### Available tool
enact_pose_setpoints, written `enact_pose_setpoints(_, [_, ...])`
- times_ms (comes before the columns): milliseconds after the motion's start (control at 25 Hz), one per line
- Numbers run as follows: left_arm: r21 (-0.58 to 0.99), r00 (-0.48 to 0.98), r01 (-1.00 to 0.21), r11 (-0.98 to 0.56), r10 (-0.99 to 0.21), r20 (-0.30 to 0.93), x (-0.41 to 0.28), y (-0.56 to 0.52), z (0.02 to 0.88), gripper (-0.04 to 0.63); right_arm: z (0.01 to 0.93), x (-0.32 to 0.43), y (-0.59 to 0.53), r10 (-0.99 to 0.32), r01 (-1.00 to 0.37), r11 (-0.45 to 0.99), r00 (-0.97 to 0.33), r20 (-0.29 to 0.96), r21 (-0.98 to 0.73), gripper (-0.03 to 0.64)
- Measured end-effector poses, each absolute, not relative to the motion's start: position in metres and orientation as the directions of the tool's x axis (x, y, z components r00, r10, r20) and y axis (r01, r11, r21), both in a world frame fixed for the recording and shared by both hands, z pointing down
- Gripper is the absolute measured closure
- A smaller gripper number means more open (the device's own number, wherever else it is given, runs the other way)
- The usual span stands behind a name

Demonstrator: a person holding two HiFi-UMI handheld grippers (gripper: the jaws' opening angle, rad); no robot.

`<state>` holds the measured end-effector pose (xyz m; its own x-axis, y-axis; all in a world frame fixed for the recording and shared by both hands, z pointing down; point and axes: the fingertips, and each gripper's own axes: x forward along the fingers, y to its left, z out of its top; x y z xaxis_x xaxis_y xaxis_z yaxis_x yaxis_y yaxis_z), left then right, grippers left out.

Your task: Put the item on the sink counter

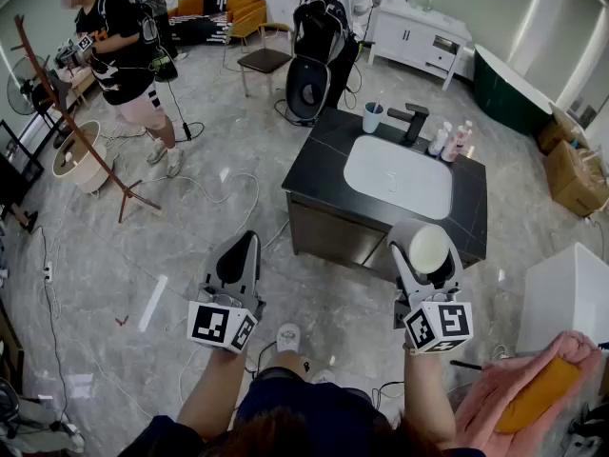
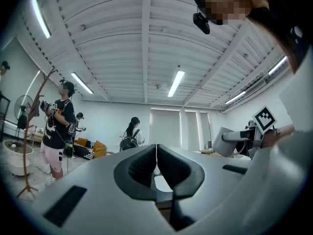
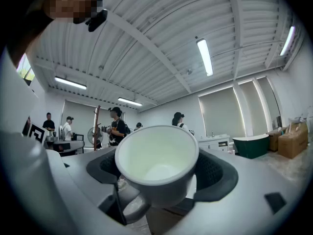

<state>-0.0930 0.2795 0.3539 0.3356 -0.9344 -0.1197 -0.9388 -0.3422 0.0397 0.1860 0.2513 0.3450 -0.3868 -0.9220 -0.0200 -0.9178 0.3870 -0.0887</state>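
The right hand-held gripper (image 1: 427, 252) is clamping a white mug (image 3: 156, 161) near the sink worktop (image 1: 319, 174), ready for placing there.

Item: white mug (image 3: 157, 166), glazed, one loop handle at the lower left in the right gripper view. The interior is seen empty. The mug is clamped by its sides between the jaws of the right gripper (image 1: 428, 244), with its mouth tipped back toward that gripper's camera. In the head view it is found lower right of centre, overlapping the near edge of the sink counter (image 1: 319, 165). Counter: dark stone top, white rectangular basin, right of centre.
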Motion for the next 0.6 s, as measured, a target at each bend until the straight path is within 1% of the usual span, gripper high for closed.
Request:
enact_pose_setpoints(120, [0.032, 0.350, -0.934, -0.356, -0.929, -0.120, -0.063, 0.314, 0.356, 0.572, 0.344, 0.210, 0.292, -0.920, -0.917, 0.392, -0.391, -0.022, -0.072, 0.168])
enact_pose_setpoints(320, [0.028, 0.361, -0.930, -0.367, -0.925, -0.117, -0.027, 0.356, 0.356, 0.572, 0.346, 0.242, 0.339, -0.913, -0.906, 0.408, -0.408, -0.028, -0.107, 0.167])
enact_pose_setpoints(600, [0.011, 0.351, -0.935, -0.355, -0.928, -0.127, -0.008, 0.387, 0.343, 0.572, 0.338, 0.254, 0.366, -0.902, -0.897, 0.431, -0.429, -0.034, -0.098, 0.167])
